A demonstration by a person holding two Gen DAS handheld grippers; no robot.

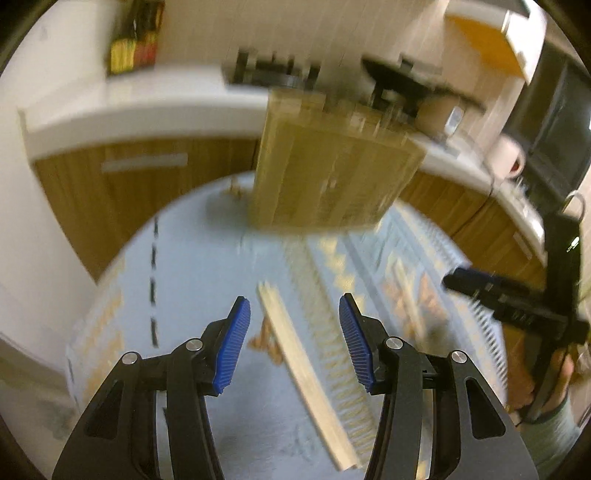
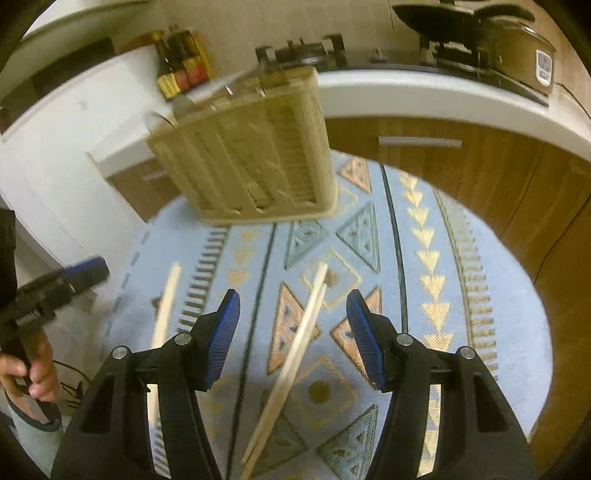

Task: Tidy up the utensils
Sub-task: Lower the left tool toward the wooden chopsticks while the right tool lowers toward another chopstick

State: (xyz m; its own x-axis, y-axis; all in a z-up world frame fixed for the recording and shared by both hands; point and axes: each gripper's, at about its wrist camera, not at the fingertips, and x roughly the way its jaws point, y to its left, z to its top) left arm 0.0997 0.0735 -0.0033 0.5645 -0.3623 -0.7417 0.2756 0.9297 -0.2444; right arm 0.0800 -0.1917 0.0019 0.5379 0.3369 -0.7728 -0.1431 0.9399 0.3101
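A pale wooden chopstick [image 1: 306, 373] lies on the patterned blue tablecloth [image 1: 192, 280] between and below the fingers of my open, empty left gripper [image 1: 293, 314]. Another chopstick [image 2: 291, 365] lies under my open, empty right gripper [image 2: 293, 314]. A further chopstick [image 2: 166, 310] lies to its left. A slatted bamboo utensil holder [image 1: 332, 166] stands at the table's far side; it also shows in the right wrist view [image 2: 255, 158] with utensil handles sticking out of its top. The right gripper [image 1: 509, 299] appears at the right of the left wrist view, the left gripper [image 2: 55, 291] at the left of the right wrist view.
A white counter [image 2: 424, 96] with wooden cabinets runs behind the round table. A stove with a black pan [image 2: 454, 18] and a pot [image 2: 524, 51] sits on it. Sauce bottles [image 2: 181, 62] stand at the back left. A white mug [image 1: 509, 155] is at the right.
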